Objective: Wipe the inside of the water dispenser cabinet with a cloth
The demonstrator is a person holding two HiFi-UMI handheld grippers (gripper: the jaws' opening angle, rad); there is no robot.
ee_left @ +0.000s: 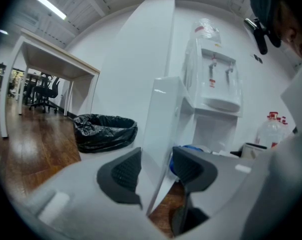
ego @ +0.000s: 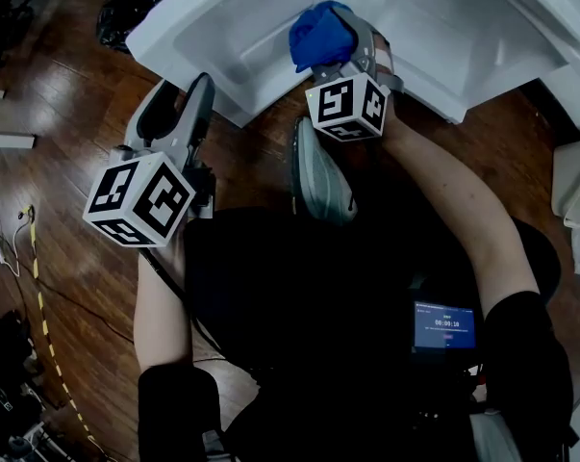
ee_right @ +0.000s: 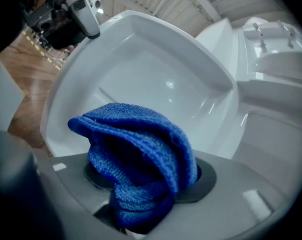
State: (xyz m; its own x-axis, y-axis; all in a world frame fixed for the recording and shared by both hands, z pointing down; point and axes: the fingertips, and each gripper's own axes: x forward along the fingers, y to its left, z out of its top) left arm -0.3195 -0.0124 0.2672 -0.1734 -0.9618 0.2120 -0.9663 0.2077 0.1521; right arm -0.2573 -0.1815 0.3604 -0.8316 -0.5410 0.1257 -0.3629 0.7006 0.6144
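Right gripper [ee_right: 143, 176]: jaws clamped on the bunched blue cloth [ee_right: 135, 134], just inside the white cabinet [ee_right: 156, 69] mouth. My left gripper [ee_left: 157, 170] pinches the cabinet door [ee_left: 158, 99] edge, outside the cabinet.

Your blue cloth [ee_right: 140, 149] is a nubby, bunched wad, clamped in the jaws of your right hand-held gripper [ee_right: 140, 181] and bulging above them, at about 12 o'clock from you. It sits close before the dished white inner face of the cabinet door [ee_right: 156, 69]. That door stands open, its edge gripped by your left hand-held gripper [ee_left: 156, 171] at 10 o'clock. The white cabinet [ee_left: 216, 134] gapes below the taps.
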